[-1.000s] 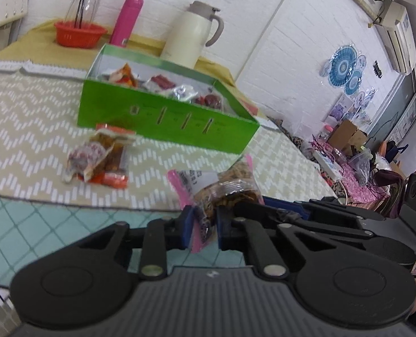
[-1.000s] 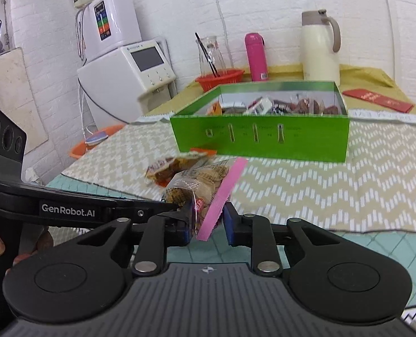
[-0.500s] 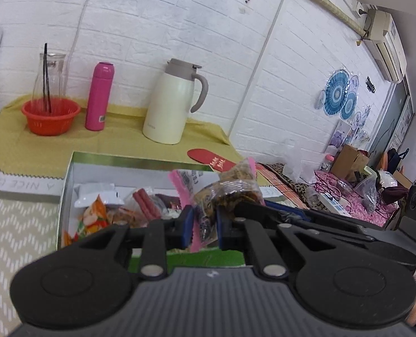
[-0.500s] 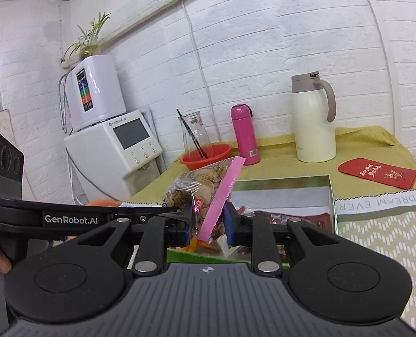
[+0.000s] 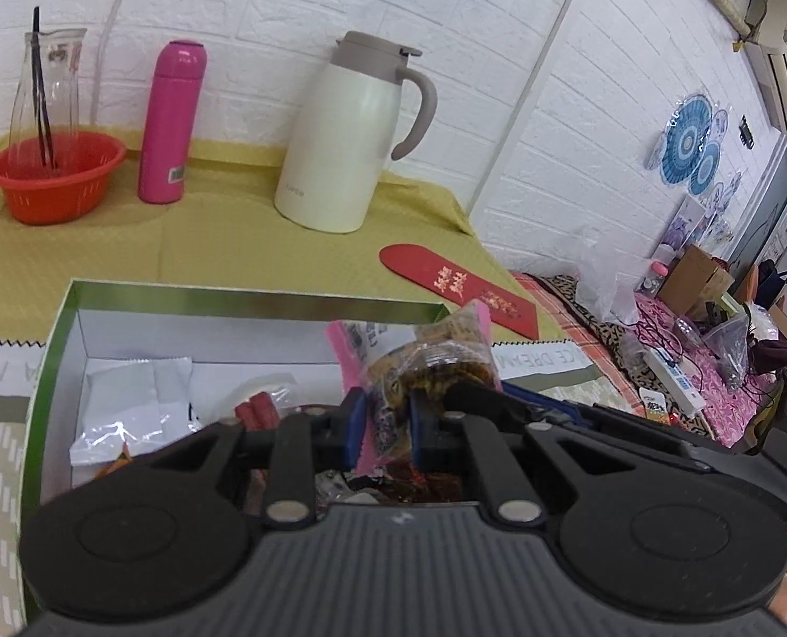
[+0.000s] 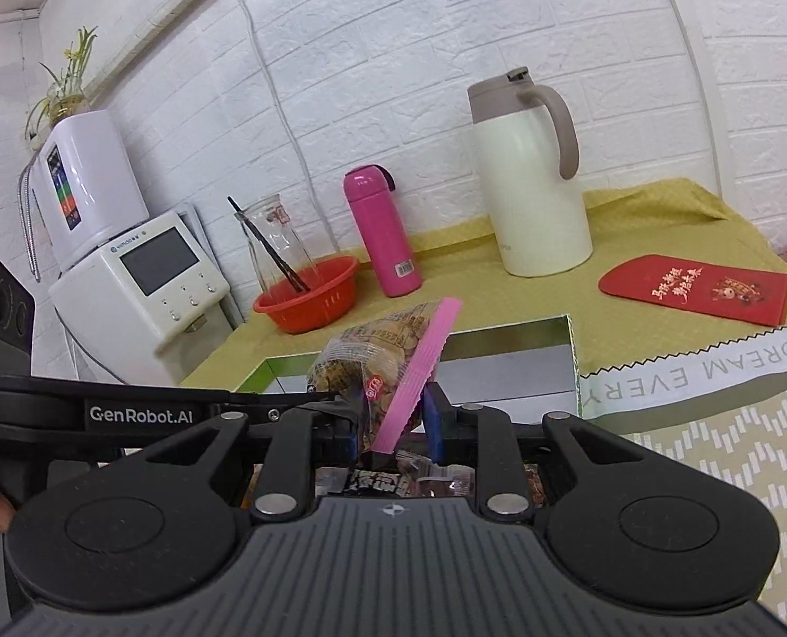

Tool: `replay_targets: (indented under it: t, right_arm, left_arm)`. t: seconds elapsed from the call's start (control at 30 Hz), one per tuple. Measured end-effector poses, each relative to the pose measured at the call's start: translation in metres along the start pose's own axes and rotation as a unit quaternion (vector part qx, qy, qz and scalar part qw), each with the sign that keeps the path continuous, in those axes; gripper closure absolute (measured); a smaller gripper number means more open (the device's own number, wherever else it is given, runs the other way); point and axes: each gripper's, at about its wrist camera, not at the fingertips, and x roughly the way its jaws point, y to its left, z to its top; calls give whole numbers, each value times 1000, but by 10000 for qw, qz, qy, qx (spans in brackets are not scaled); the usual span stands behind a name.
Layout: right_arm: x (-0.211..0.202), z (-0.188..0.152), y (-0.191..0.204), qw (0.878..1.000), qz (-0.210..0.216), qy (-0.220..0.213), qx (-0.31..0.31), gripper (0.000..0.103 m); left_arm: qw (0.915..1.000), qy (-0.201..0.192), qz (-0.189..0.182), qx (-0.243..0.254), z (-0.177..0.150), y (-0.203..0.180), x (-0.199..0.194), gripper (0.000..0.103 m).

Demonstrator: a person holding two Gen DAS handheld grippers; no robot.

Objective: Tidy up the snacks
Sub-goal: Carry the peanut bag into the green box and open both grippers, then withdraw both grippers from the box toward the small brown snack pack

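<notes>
Both grippers hold one clear snack packet with pink sealed edges and brown pieces inside. My left gripper [image 5: 385, 432] is shut on the snack packet [image 5: 430, 355] and my right gripper [image 6: 393, 427] is shut on the same packet [image 6: 388, 350]. The packet hangs over the open green box [image 5: 53, 329], whose far rim also shows in the right wrist view [image 6: 571, 355]. Several wrapped snacks lie in the box, among them a silver-white packet [image 5: 133, 403] and dark wrappers [image 6: 388, 480] under my right fingers.
Behind the box on the yellow cloth stand a cream thermos jug [image 5: 351, 132], a pink bottle [image 5: 173, 117], a red basket [image 5: 56, 175] with a glass carafe, and a red envelope [image 5: 462, 286]. A white appliance [image 6: 138, 286] stands at left.
Both grippers have carried the packet up off the table and forward, from in front of the green box to above its open inside. Both stay shut on it.
</notes>
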Motion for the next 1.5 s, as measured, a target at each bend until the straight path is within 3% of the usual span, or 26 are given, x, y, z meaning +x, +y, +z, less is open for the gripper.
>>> replay_targets:
  t: [0.07,0.17,0.2,0.23,0.27,0.3,0.37,0.6,1.17,1.5]
  right_arm:
    - [6,-2,-4,10000,-53,76,-23,56]
    - [13,-4,-6,9991,-260,116,-326,41]
    - [13,-5,-5,9978,-401,109,-514,20]
    - [11,-7,-4,9960,-552,41,-701,11]
    - [8,-9,-3,9939,-669,-44,-874,0]
    - [6,-10,-3,9916,-765,-140,-1035,0]
    - [1,-12,-3,9892,-818,-222,-1197,0]
    - [-9,-15,5,9884,-836,-262,-1237,0]
    - [-78,-26,63,9832,-555,-529,-1657,0]
    - [-117,-74,97,9835,-147,-199,-1791,0]
  left_arm:
    - [10000,76,46,-10,-1,4,9,97]
    - [9999,27,126,-82,-4,11,13,91]
    - [9997,-78,210,-108,-4,13,10,61]
    - [9989,-256,354,-140,-5,14,6,21]
    - [9971,-540,512,-179,-6,16,-1,12]
    - [9944,-772,689,-198,-7,16,-7,5]
    - [9919,-940,839,-147,-5,17,-14,5]
    - [9874,-849,1333,-58,-4,9,-28,5]
    - [9837,-1234,1276,293,-29,-34,-112,4]
    - [9853,-1276,1134,35,-71,-18,-188,4]
